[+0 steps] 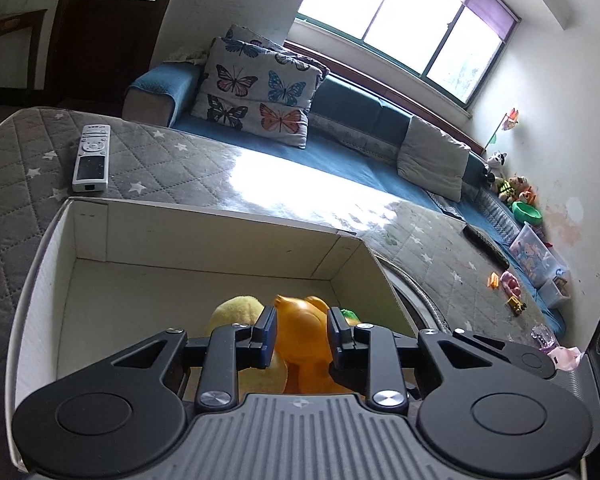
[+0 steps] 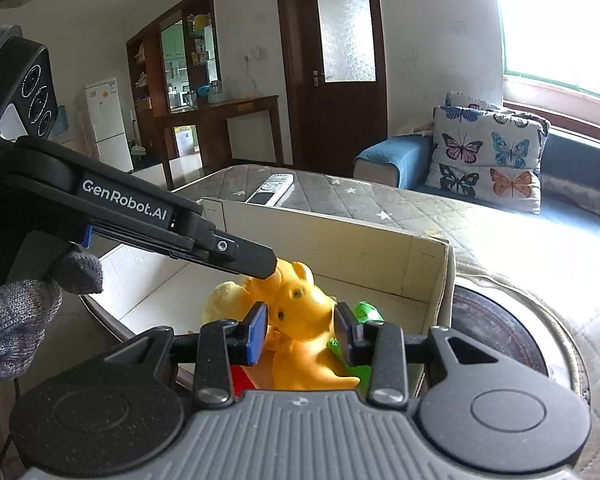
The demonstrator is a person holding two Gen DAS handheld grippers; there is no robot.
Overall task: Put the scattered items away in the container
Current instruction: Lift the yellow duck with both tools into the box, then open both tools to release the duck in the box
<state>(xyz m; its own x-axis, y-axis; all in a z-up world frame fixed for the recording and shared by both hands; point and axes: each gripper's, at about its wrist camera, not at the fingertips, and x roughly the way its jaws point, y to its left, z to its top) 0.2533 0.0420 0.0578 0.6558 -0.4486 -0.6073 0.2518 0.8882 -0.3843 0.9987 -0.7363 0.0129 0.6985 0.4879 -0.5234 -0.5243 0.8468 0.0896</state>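
A white cardboard box [image 1: 204, 236] stands on the quilted grey table [image 1: 148, 156]. Inside it lie an orange plastic animal toy [image 1: 300, 340], a yellow plush [image 1: 236, 308] and a green item [image 1: 350, 314]. My left gripper [image 1: 302, 334] is over the box with its pads on both sides of the orange toy's far end. My right gripper [image 2: 302, 330] holds the same orange toy [image 2: 304, 312] around its head. The left gripper's fingers [image 2: 256, 260] show in the right wrist view touching the toy. The box [image 2: 340, 232] shows there too.
A white remote [image 1: 92, 158] lies on the table behind the box, also seen in the right wrist view [image 2: 270, 188]. A black remote [image 1: 486, 246] and small toys [image 1: 510, 284] lie at the table's far right. A blue sofa [image 1: 340, 140] with butterfly cushions [image 1: 256, 92] runs behind.
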